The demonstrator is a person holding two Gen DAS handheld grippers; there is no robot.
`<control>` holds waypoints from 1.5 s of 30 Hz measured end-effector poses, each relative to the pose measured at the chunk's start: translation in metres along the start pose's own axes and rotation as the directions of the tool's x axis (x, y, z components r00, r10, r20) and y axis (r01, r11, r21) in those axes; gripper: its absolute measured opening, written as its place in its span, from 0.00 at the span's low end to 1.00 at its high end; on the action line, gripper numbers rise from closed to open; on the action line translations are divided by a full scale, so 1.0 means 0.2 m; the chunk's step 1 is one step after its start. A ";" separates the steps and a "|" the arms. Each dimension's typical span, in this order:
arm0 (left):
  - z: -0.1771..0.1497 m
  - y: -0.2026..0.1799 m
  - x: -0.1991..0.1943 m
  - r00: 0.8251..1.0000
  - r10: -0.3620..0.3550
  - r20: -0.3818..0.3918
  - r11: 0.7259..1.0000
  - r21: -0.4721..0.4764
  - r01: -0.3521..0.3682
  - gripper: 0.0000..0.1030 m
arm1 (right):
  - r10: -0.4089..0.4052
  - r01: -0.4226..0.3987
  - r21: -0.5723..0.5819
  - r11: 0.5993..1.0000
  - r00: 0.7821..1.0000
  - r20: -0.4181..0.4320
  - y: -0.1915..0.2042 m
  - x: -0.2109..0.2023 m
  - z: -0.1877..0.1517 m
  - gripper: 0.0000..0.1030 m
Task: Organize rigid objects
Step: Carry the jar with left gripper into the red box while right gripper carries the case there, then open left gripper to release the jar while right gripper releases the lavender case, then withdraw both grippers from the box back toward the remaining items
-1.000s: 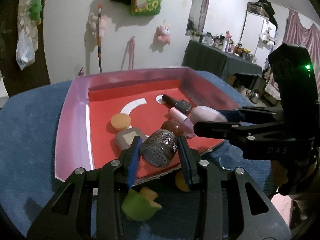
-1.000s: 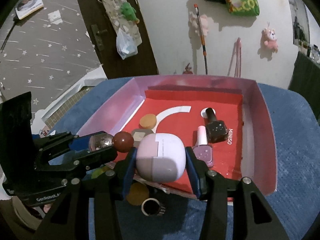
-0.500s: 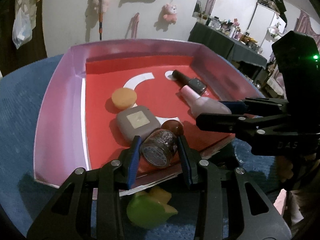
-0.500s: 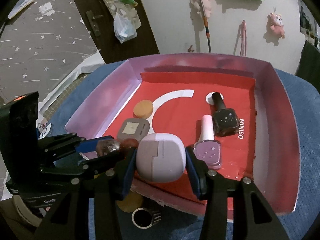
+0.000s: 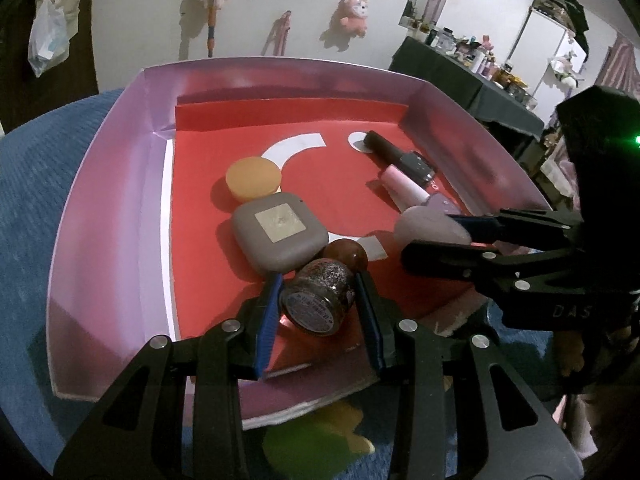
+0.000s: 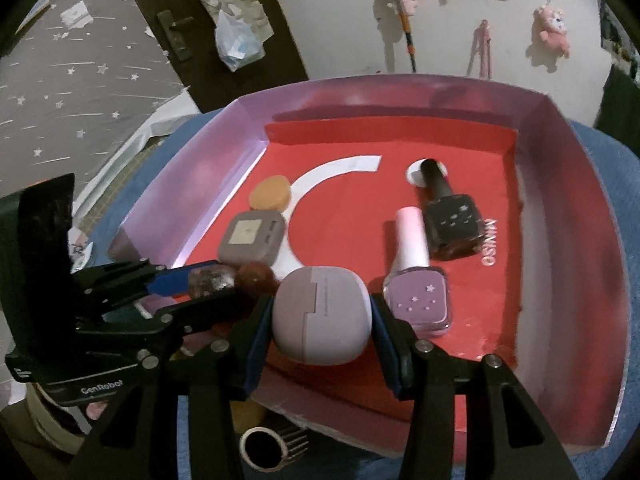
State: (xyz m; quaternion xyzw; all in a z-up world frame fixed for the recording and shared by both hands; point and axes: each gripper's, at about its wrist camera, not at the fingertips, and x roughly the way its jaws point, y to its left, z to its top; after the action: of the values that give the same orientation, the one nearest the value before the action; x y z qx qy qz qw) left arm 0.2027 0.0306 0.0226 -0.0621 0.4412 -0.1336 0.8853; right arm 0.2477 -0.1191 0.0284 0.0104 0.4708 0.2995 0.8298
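I work both grippers over the near edge of a pink-walled tray (image 5: 100, 208) with a red floor, set on a blue cloth (image 5: 36, 184). My left gripper (image 5: 318, 300) is clamped on a glitter nail-polish bottle (image 5: 320, 296), its blue pads pressed against the bottle's sides and its brown round cap (image 5: 346, 254) pointing toward 12 o'clock, just over the red floor at the tray's 6 o'clock end. In the right wrist view my right gripper (image 6: 320, 316) grips a lilac earbud case (image 6: 322, 314) between its pads, at a moderate spread set by the case's width, also low over the tray's near end.

Already lying in the tray: a grey square case (image 5: 278, 234) touching the bottle's cap at its 10 o'clock, and an orange round sponge (image 5: 253, 179) just beyond it toward 11 o'clock. At about 1 o'clock from the lilac case lies a purple nail-polish bottle with a pink cap (image 6: 416, 280); just beyond that, a black nail-polish bottle (image 6: 450, 220) lies with its cap toward 12 o'clock.

Outside the tray, at 6 o'clock on the cloth, sit a green and yellow toy (image 5: 316, 440) and a ribbed ring-shaped object (image 6: 272, 446).
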 end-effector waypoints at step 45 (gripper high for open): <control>0.05 -0.03 0.08 0.990 0.141 0.029 0.989 0.033 -0.142 0.35 | -0.206 0.205 0.041 0.978 0.978 0.039 -0.14 0.01 0.02 0.49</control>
State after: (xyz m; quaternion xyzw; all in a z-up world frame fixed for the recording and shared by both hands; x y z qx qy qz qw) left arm 0.2183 0.0206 0.0170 -0.0168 0.4301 -0.0774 0.8993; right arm 0.2657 -0.1399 0.0214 -0.0169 0.4569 0.2033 0.8658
